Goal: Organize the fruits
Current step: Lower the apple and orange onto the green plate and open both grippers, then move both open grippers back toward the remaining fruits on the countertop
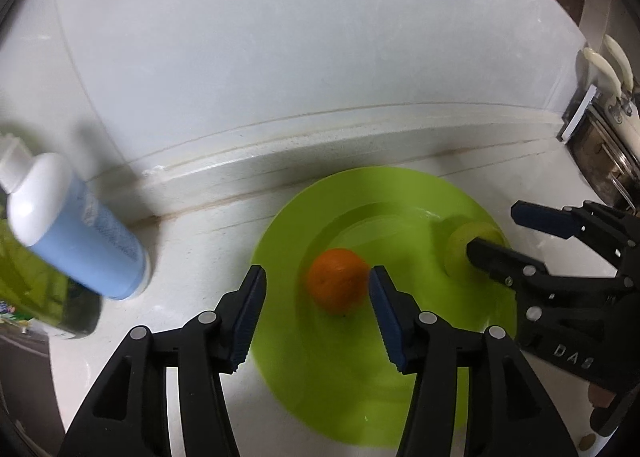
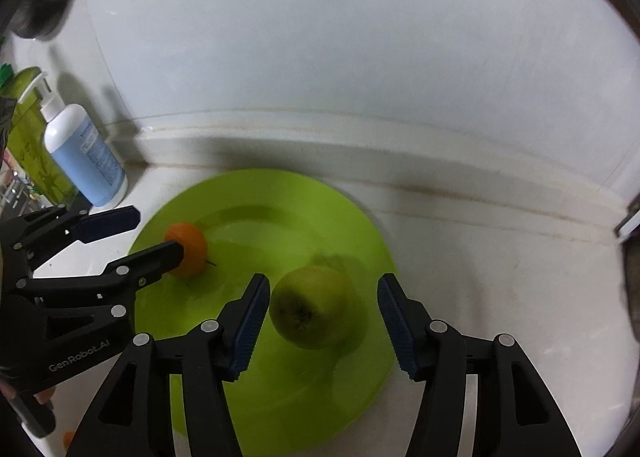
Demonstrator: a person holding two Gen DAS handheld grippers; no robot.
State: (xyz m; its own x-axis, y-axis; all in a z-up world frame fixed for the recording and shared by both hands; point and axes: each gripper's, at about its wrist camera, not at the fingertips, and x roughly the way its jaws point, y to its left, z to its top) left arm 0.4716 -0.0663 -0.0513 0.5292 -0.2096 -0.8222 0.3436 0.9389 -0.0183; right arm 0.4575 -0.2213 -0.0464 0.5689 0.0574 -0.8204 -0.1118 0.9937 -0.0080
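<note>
At the far left, well to the left of the left tongs (image 1: pixel 316 283), a clear green bottle (image 1: pixel 24 277) stands on the white table (image 1: pixel 192 249), only partly in view. Just beside it, nearer the tongs, stands a white and pale-blue pump bottle (image 1: pixel 76 229), against the raised back edge of the table.

The left tongs point down over the left part of a lime-green plate (image 1: pixel 280 225). Their two blue-padded jaws stand apart with an orange (image 1: pixel 338 281) between them. The orange lies on the plate, close against the right pad; a clear gap shows between it and the left pad, so nothing is gripped. Whether the right pad touches the orange cannot be told.

To the right of that, the right tongs (image 2: pixel 322 313) point down over the right part of the same plate. Their jaws are also apart, with a green apple (image 2: pixel 314 307) lying on the plate between them. The apple sits nearer the left pad, with a wide gap to the right pad; it is not held. The apple and the plate look slightly blurred in the right wrist view.

Beyond the right tongs, at the table's far right edge, some metal kitchen hardware with cream-coloured handles (image 1: pixel 608 65) shows, too distorted to identify.
</note>
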